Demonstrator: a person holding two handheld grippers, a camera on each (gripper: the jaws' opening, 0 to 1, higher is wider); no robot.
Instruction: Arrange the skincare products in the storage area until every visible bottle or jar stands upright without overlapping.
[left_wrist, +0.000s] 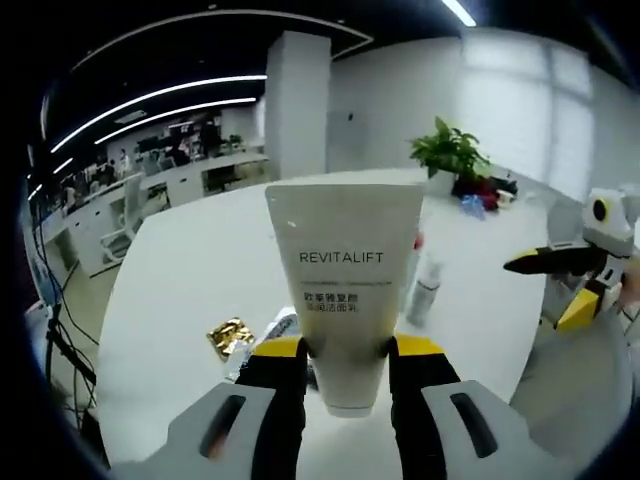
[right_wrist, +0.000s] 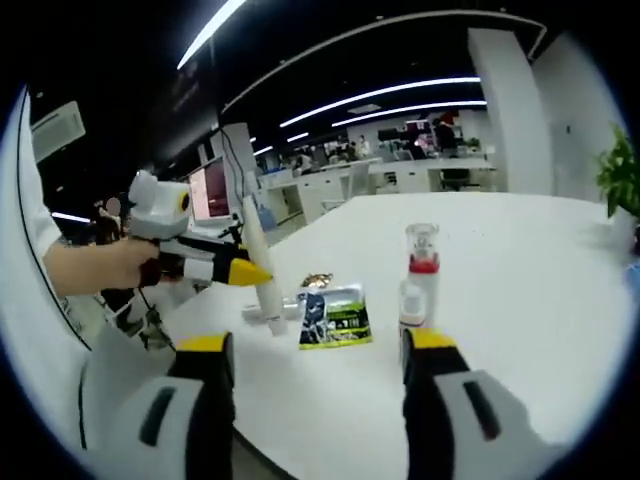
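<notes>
Left gripper view: the left gripper (left_wrist: 345, 365) clamps a tube (left_wrist: 345, 290) above the table (left_wrist: 190, 290); the right gripper (right_wrist: 318, 365) gapes empty near an upright bottle (right_wrist: 421, 270); sachets (right_wrist: 335, 318) lie flat, sorting unfinished.

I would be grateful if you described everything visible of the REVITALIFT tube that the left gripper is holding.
The REVITALIFT tube is a cream-white, soft-looking plastic squeeze tube with dark lettering and smaller characters beneath. It stands cap-down, its wide flat crimped end up. The left gripper is shut on its lower part, the yellow-tipped black jaws pressing either side. In the right gripper view the tube shows edge-on, thin and slightly tilted, its cap end at or just above the white table; contact is unclear.
</notes>
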